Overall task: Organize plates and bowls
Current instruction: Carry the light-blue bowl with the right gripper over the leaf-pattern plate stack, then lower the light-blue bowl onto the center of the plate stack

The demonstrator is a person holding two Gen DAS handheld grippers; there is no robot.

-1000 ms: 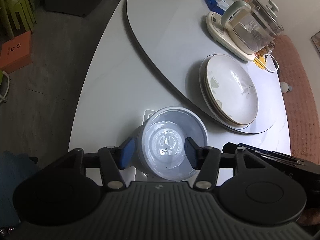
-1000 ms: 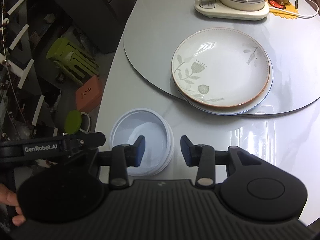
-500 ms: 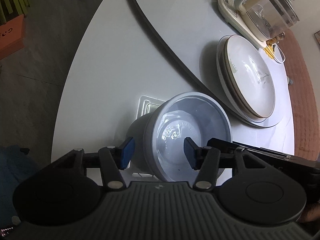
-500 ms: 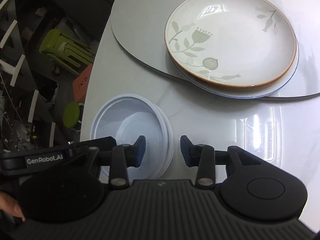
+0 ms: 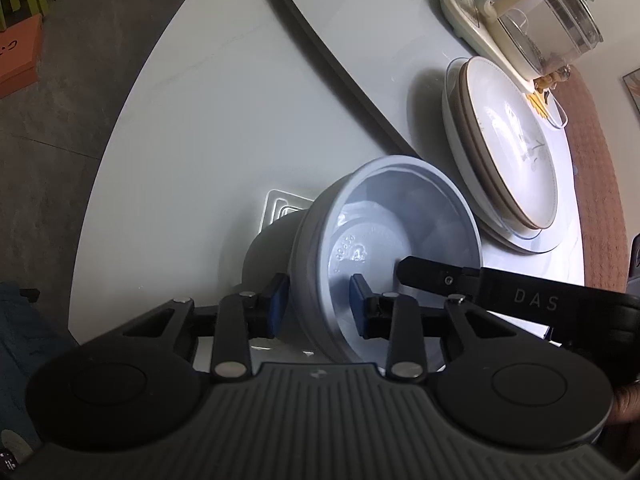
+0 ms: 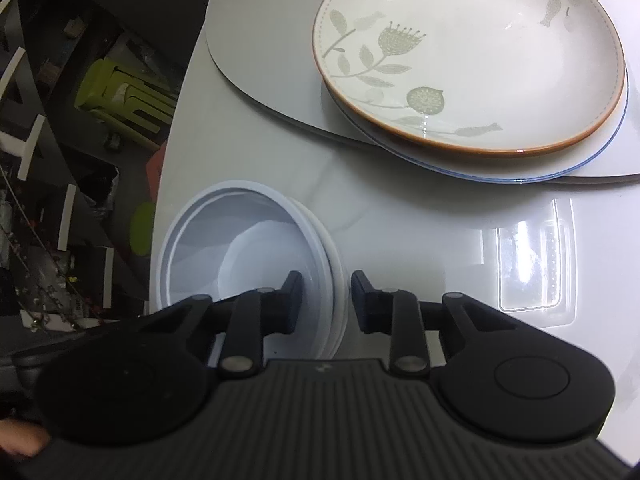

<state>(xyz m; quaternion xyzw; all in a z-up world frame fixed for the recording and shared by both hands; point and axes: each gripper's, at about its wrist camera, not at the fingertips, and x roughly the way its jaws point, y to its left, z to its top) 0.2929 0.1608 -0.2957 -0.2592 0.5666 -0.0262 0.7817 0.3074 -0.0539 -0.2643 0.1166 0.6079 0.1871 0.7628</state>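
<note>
Left wrist view: left gripper (image 5: 316, 304) closing astride the bowls' (image 5: 384, 256) near wall, lower centre of frame. Right wrist view: right gripper (image 6: 326, 300) closing over the opposite rim, probably to steady a two-handed lift. Plates (image 6: 480, 80) sit stacked upper right.

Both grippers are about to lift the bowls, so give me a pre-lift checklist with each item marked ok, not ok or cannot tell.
1. Left gripper astride the wall of the bowls, one finger outside, one inside: ok.
2. Right gripper astride the opposite wall of the bowls: ok.
3. Both grips firm: cannot tell; both sets of jaws are closing, contact is not clear.
4. Bowls nested squarely: ok; the rims sit stacked, though their count is unclear.
5. Stacked plates apart from the bowls: ok.
6. Kettle clear of the lift path: ok; it stands beyond the plates.
</note>
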